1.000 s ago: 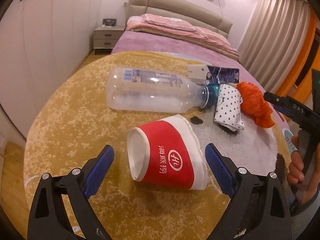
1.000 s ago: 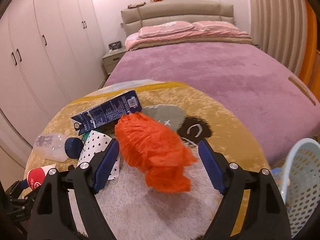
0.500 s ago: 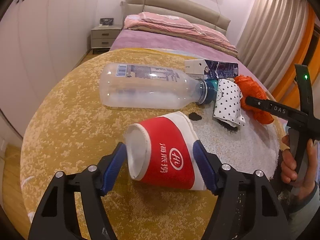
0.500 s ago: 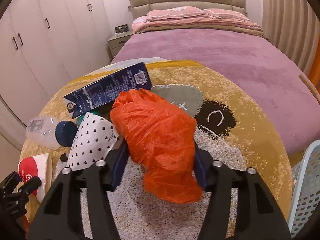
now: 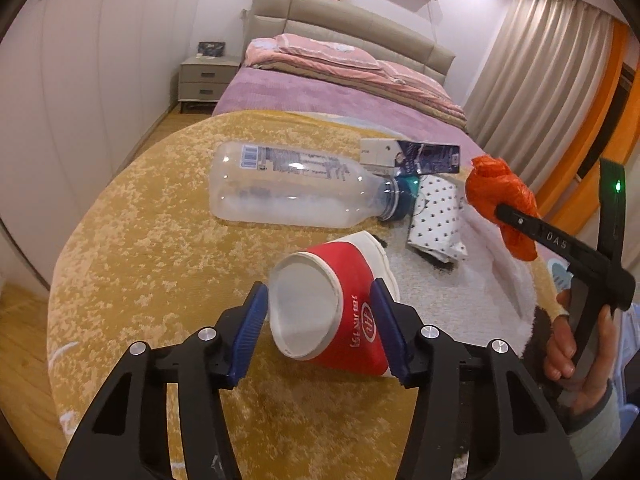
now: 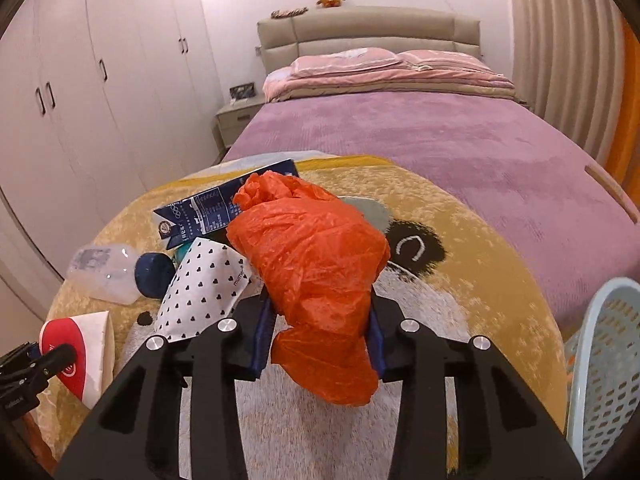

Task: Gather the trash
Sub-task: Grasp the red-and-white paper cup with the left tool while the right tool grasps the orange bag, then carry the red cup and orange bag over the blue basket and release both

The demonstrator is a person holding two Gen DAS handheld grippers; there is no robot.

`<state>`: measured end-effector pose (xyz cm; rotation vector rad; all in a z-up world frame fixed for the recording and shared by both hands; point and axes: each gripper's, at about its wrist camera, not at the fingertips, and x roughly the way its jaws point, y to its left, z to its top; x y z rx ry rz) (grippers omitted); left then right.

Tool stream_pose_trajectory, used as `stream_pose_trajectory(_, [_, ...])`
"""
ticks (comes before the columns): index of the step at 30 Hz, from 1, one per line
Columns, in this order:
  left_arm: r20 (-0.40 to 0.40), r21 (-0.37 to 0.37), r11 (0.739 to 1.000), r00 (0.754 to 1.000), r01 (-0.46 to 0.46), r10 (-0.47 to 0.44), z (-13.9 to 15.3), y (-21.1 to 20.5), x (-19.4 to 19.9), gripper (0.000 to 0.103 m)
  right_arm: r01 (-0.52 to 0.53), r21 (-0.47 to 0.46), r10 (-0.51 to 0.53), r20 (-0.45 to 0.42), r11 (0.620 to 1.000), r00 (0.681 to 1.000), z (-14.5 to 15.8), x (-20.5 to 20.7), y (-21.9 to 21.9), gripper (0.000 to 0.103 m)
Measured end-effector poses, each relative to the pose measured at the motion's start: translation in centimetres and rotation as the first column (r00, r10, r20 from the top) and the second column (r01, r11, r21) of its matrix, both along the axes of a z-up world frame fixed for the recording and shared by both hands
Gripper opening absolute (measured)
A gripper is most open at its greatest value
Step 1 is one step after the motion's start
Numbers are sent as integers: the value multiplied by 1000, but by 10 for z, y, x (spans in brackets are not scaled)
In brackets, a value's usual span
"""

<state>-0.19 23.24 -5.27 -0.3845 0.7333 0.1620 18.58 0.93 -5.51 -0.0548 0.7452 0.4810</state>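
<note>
My left gripper (image 5: 318, 332) is shut on a red and white paper cup (image 5: 340, 320), lifted off the yellow round rug (image 5: 140, 260); the cup also shows in the right wrist view (image 6: 76, 348). My right gripper (image 6: 318, 334) is shut on a crumpled orange plastic bag (image 6: 316, 264), raised above the rug; the bag also shows in the left wrist view (image 5: 500, 200). On the rug lie a clear plastic bottle (image 5: 292, 192), a dark blue carton (image 6: 216, 212) and a white heart-print packet (image 6: 200, 288).
A pale blue perforated basket (image 6: 604, 364) stands at the right edge of the rug. A bed with a purple cover (image 6: 420, 132) lies behind, white wardrobes (image 6: 80, 100) on the left, a nightstand (image 5: 204, 84) by the bed.
Both grippers closed from open: the left one onto the paper cup, the right one onto the orange bag. Both objects have since been lifted off the rug.
</note>
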Motion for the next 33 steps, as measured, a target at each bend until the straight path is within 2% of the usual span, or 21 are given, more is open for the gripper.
stream_pose_trajectory(9, [62,13,999,997,38,-39,27,-22,-8,51,35,71,-36,6,997,999,18,-23,-30,35])
stream_pose_trajectory(16, [128,30,994,986,107,-110,55,-54,-3,51,97,169,-107,49,981,993,49,-52,-77,35])
stream_pose_trajectory(26, [220,68,956,931,284,-292,91,-136,23,51,210,225,-234,87,951,968,87,-75,-148,35])
stream_pose_trajectory(30, [234,76,933,903,352,-360,99,-171,41,51,284,207,-307,88,936,948,90,-75,-179,35])
stream_pose_trajectory(33, [238,78,914,882,399,-406,101,-194,53,51,337,207,-355,56,918,933,85,-70,-204,35])
